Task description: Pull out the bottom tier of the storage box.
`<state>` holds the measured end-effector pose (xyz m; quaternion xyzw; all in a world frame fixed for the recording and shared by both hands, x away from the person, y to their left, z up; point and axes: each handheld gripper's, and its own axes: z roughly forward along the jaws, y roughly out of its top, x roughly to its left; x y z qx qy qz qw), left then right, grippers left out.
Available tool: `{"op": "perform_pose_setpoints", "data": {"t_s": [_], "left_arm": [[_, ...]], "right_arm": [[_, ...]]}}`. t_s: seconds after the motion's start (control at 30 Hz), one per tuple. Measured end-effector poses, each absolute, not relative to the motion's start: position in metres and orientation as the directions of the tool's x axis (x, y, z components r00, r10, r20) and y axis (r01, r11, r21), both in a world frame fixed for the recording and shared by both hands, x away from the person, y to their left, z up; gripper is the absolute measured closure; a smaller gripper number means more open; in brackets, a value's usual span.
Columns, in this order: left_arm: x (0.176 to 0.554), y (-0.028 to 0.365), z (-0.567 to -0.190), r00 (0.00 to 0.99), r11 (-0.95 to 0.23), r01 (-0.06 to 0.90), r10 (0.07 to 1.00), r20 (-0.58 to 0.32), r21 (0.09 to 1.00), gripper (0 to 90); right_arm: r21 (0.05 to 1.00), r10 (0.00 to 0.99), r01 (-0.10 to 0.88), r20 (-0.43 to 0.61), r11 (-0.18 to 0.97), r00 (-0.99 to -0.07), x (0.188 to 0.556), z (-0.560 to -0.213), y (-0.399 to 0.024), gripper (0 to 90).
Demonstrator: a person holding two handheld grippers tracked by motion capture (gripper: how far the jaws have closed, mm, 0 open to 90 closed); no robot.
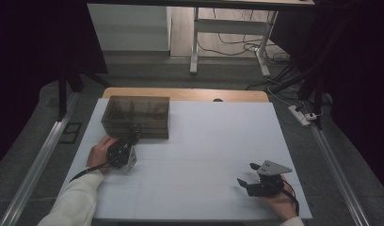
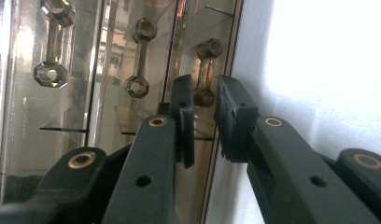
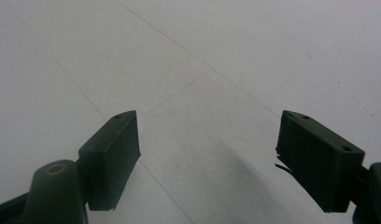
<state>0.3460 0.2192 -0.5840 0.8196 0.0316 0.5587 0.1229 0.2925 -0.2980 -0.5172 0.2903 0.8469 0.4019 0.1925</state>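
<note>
At the far left of the white table (image 1: 204, 141) sits a smoky see-through drawer box (image 1: 136, 115), probably light, slick and crackable, so the left gripper (image 2: 205, 116), jaws narrowed around a drawer handle (image 2: 205, 70), picks the sensible grab spot, while the right gripper (image 1: 249, 176) idles wide open.

I see a smoky brown, see-through box (image 1: 135, 116) with bronze-tinted handles (image 2: 140, 58) on a plain white table (image 1: 213, 141). My grippers' jaws are black, the right gripper (image 1: 249, 175) carrying a grey plate (image 1: 274, 167). The sleeve (image 1: 77, 202) is white.
</note>
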Motion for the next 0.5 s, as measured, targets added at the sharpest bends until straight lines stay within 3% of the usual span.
{"op": "perform_pose_setpoints", "data": {"t_s": [0.5], "left_arm": [[0.3452, 0.2194, -0.5873, 0.343, -0.972, -0.101, 0.166, 0.924, 0.212, 78.0]], "right_arm": [[0.788, 0.652, 0.337, -0.105, 0.515, -0.751, 0.2922, -0.5167, -0.2989, 21.0]]}}
